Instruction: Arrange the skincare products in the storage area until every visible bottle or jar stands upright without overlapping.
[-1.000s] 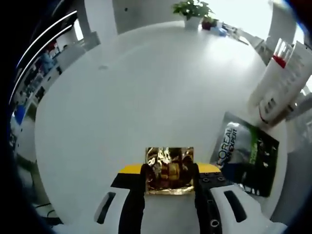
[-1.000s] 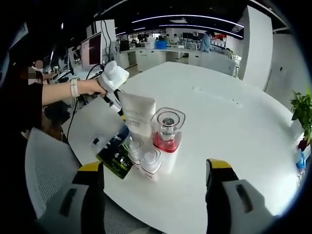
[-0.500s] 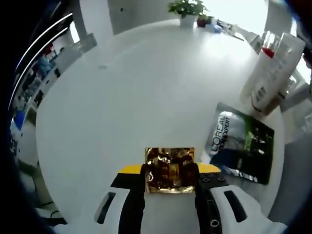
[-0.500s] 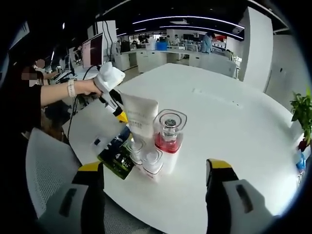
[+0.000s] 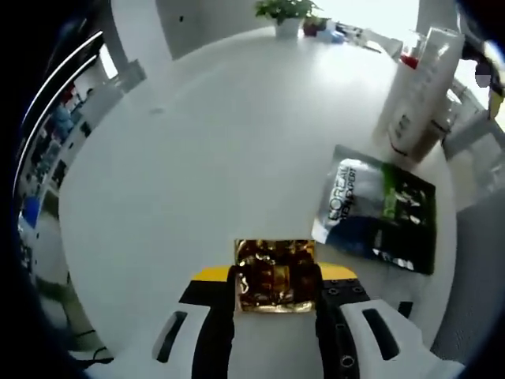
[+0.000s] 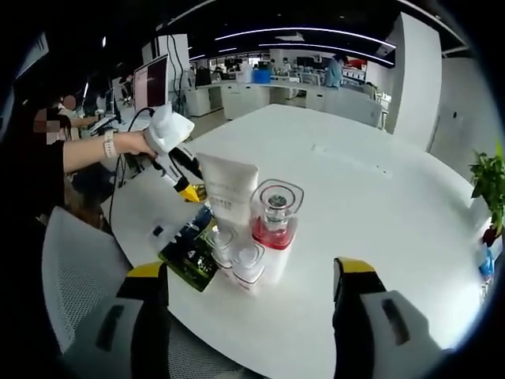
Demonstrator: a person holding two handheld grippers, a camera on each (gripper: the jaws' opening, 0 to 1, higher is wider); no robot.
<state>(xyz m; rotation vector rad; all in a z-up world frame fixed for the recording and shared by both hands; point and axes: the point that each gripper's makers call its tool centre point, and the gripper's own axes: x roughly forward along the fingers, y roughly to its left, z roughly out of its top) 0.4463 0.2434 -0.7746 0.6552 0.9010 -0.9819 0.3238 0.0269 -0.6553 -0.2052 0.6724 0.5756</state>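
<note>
My left gripper (image 5: 274, 275) is shut on a crinkled gold foil packet (image 5: 274, 259) above the white table. Ahead to the right a dark L'Oreal sachet (image 5: 377, 209) lies flat, with a white tube (image 5: 417, 91) standing behind it. In the right gripper view my right gripper (image 6: 252, 316) stands open and holds nothing. Beyond it stand the white tube (image 6: 229, 189), a clear bottle with red liquid (image 6: 274, 225) and two small clear jars (image 6: 217, 239), (image 6: 247, 259). The sachet (image 6: 188, 253) lies to their left. A person's hand holds the left gripper (image 6: 189, 192) just left of the tube.
The round white table (image 6: 379, 213) has bare room behind and to the right of the products. A mesh chair (image 6: 75, 268) stands at the near-left edge. A potted plant (image 5: 282, 12) sits at the table's far side. Office desks and people fill the background.
In the right gripper view the left gripper, with the gold packet, has dropped and drawn slightly left of the tube. The right gripper and the products have not moved.
</note>
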